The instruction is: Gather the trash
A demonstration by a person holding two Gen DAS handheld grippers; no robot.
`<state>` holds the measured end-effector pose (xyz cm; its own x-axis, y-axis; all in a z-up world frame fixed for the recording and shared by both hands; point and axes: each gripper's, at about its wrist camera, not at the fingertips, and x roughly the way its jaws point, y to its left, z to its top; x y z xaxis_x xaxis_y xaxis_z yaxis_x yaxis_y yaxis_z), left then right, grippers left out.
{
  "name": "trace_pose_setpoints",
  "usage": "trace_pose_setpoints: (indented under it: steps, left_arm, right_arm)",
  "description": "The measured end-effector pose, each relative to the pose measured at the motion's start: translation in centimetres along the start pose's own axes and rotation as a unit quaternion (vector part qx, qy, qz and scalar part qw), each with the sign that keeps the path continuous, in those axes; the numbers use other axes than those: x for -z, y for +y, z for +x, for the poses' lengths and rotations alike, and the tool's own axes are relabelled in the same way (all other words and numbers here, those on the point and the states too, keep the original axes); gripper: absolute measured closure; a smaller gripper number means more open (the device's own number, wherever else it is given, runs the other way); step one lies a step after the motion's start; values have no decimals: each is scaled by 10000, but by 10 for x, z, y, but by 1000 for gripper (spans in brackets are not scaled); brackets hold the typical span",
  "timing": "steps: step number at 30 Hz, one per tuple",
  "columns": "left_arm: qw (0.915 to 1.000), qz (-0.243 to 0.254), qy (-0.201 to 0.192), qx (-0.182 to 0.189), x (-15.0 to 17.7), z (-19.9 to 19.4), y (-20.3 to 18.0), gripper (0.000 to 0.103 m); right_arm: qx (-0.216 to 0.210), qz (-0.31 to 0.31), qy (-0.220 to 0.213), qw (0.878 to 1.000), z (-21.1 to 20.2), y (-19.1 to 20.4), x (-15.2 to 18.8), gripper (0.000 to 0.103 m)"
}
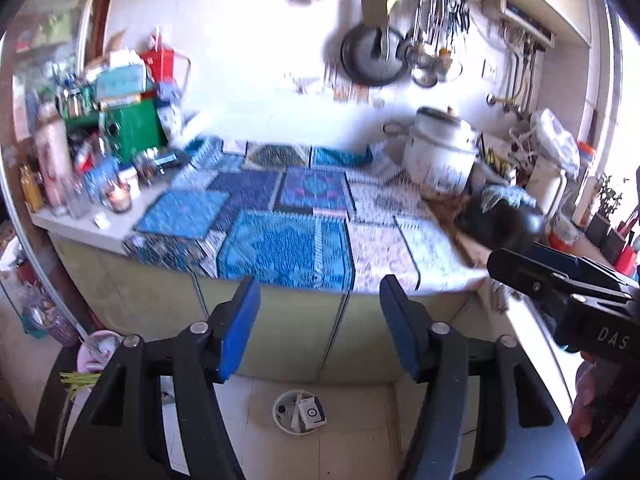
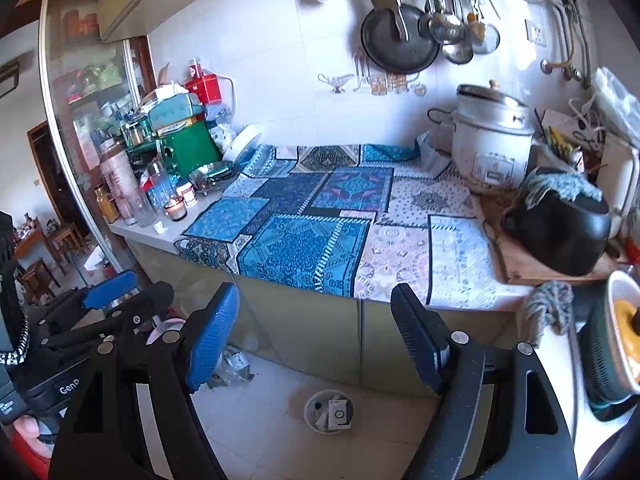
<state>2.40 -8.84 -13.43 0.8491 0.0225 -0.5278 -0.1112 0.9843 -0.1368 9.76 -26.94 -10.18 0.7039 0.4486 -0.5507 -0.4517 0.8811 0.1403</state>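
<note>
Left edge of the desk point(image 2: 136, 230): a small white crumpled scrap point(image 2: 159, 227) sits on the bare white top, just beside the lit candle jar point(image 2: 176, 209) and a cluster of glass bottles point(image 2: 146, 200). It reads as wadded paper or wrapper; probably very light, soft, crushable. Pinch it across the middle from above. The candle flame and the glassware close by leave little room for a wide approach.

Floor, left of centre: crinkled clear plastic packaging point(image 2: 234, 364) lies against the cabinet base. Likely thin, springy and slippery; take a bunched fold, not a flat face.

Floor, centre: a small round white bin point(image 2: 329, 411) stands well clear of the desk, already holding a small box point(image 2: 338, 414) printed with a circle, plus other bits too small to tell. The box looks like stiff, light card.

Patchwork cloth point(image 2: 304, 220) over the middle of the desk carries no loose trash that I can make out.

Left claw point(image 1: 318, 320): open, blue pads apart, nothing between them. Right claw point(image 2: 316, 330): open wide, empty. Both point down over the desk edge toward the bin.

Right end: rice cooker point(image 2: 494, 152) and dark pot point(image 2: 560, 232); not trash.
</note>
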Motion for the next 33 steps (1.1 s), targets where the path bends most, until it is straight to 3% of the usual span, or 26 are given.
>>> trace_pose_setpoints:
  steps: [2,7,10,13,14,21,33]
  left_arm:
    - [9998,-47,-175,89,-13,-29,0,33]
    - [9985,30,-542,21,-32,-81,3,31]
    - [9979,141,-620,94,-36,-104,7,12]
    - [9967,278,-723,250,-36,-120,14,9]
    - [9966,325,-693,306,-35,-124,15,8]
    - [9955,458,-677,473,-30,-131,23,2]
    - [9956,505,-584,522,-24,-134,29,2]
  right_arm:
    - [22,-61,-149,9999,-22,9,-9,28]
    - [203,59,-600,9980,-56,29,-14,22]
    - [389,189,-820,9957,-66,40,-11,14]
    - [628,286,-1040,9922,-78,53,-8,4]
    - [735,332,-1098,9907,-81,57,-6,0]
    - [1159,392,-1051,9869,-81,80,2,0]
    - [1139,526,-975,9873,-85,83,12,0]
